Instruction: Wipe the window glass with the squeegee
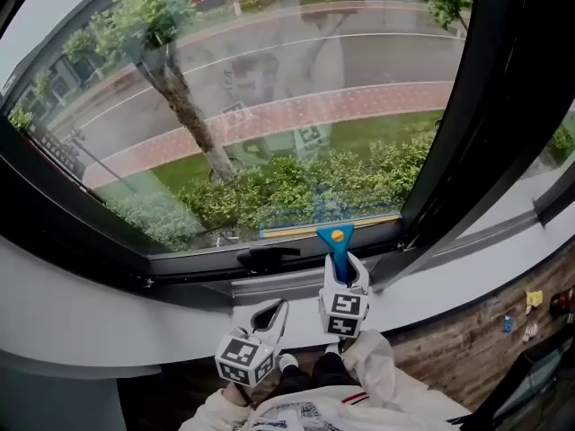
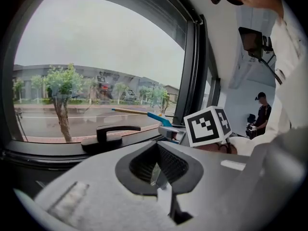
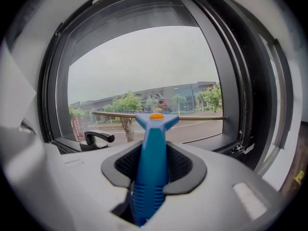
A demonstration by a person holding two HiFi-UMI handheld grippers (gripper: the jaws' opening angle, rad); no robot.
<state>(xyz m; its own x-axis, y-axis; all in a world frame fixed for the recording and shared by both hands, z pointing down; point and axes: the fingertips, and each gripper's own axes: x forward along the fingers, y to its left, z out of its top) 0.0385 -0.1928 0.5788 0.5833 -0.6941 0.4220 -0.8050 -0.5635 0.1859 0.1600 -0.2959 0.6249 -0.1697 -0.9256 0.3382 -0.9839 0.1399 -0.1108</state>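
1. Your right gripper (image 3: 151, 171) has its jaws closed on the blue handle of the squeegee (image 3: 150, 148), spread only as wide as that handle.
2. The squeegee's blade (image 1: 328, 225) lies level, low on the window glass (image 1: 269, 79), just above the bottom frame.
3. Your left gripper (image 2: 156, 170) is closed with nothing between its jaws. It hangs over the sill (image 1: 467, 281), below and to the left of the right one.
4. The handle's lower end is buried in the right gripper. No view shows whether the blade's edge actually presses on the pane.
5. The blade's right end sits near the dark upright post (image 1: 467, 133). The black window handle (image 1: 267, 258) is just below its left end. Above the blade, the pane is open.
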